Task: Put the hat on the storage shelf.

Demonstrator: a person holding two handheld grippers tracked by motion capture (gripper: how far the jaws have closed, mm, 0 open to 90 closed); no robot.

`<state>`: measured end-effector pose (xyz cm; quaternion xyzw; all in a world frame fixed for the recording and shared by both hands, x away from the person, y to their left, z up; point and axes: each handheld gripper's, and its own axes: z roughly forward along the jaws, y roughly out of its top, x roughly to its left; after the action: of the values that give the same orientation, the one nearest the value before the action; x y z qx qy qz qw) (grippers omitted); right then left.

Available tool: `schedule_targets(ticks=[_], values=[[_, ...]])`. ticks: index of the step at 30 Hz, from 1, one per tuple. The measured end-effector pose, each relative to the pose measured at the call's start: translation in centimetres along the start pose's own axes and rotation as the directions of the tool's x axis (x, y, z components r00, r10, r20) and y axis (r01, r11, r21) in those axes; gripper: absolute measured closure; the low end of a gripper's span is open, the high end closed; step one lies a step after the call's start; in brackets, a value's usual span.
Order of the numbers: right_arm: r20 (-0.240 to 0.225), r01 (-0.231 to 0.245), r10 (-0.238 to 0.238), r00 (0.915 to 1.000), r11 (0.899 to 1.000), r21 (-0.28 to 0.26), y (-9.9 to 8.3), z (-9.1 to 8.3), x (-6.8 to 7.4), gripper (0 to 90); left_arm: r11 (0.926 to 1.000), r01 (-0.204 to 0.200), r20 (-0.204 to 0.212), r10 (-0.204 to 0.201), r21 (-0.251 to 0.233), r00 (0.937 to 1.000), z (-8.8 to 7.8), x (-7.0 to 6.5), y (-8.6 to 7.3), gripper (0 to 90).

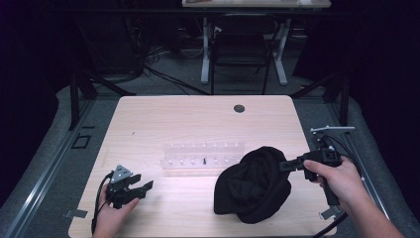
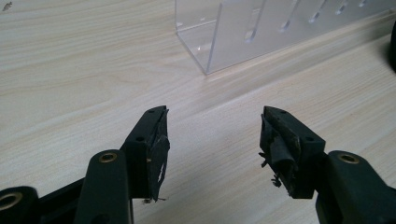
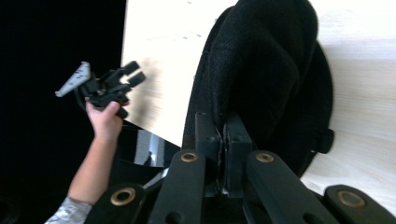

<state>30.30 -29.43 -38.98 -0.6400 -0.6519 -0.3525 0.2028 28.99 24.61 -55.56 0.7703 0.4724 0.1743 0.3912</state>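
Black cap (image 1: 253, 186) (crumpled), table's right front

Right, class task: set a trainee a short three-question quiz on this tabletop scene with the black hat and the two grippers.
1. True or false: the left gripper stands open over bare wood.
2. What does the right gripper clamp?
A. soft black fabric hat
B. clear plastic slotted rack
C. nothing
3. Fill in: the rack lies ___ the hat, toward the light wooden table's far edge.

Key: 1 true; 2 A; 3 beyond.
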Motion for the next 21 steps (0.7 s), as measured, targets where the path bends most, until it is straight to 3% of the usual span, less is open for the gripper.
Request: schedule_targets(ticks=[12,21], values=[[-0.122,0.015,-0.017,0.9924,1.000,-0.018,0.2,-0.2,1.5,87.8,1.0000,0.000,0.000,0.000,-0.001,1.0000,0.0,0.0,0.0,42.3],[-0.153,0.045,-0.050,0.9869,0.998,-0.033,0.5,-0.6,2.9,87.9,1.0000,-0.001,0.002,0.001,0.001,1.0000,0.0,0.0,0.0,42.3]])
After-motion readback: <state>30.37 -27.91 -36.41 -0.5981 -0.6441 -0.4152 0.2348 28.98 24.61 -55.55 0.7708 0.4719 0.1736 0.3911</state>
